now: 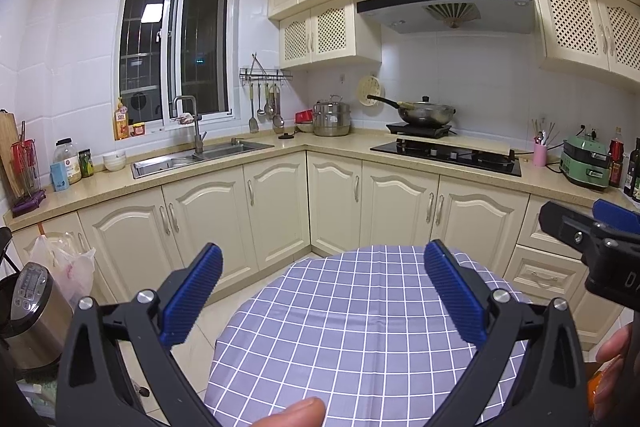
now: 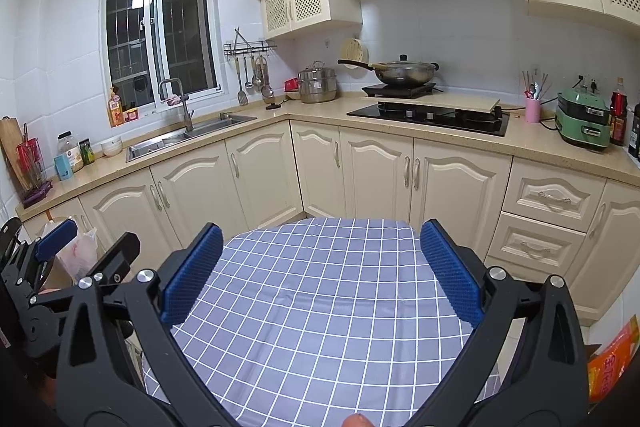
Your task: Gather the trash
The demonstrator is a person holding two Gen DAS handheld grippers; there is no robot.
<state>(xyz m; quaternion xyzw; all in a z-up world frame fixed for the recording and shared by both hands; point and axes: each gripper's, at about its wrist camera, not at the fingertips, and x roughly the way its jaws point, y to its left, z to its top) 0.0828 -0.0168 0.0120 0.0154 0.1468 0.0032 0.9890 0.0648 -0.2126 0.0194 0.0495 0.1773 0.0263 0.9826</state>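
My left gripper (image 1: pixel 322 291) is open and empty, held above a round table with a blue checked cloth (image 1: pixel 360 327). My right gripper (image 2: pixel 320 271) is open and empty above the same table (image 2: pixel 312 307). Each gripper shows at the edge of the other's view: the right one in the left wrist view (image 1: pixel 600 243), the left one in the right wrist view (image 2: pixel 60 259). No trash lies on the cloth that I can see. A white plastic bag (image 1: pixel 68 267) hangs on a cabinet at the left. An orange packet (image 2: pixel 612 359) sits at the far right.
Cream kitchen cabinets (image 1: pixel 280 207) run in an L behind the table, with a sink (image 1: pixel 200 155), a hob (image 1: pixel 448 155) and a wok (image 1: pixel 424 111). A steel appliance (image 1: pixel 28 307) stands on the floor at the left. A green cooker (image 2: pixel 584 123) and bottles stand at the right.
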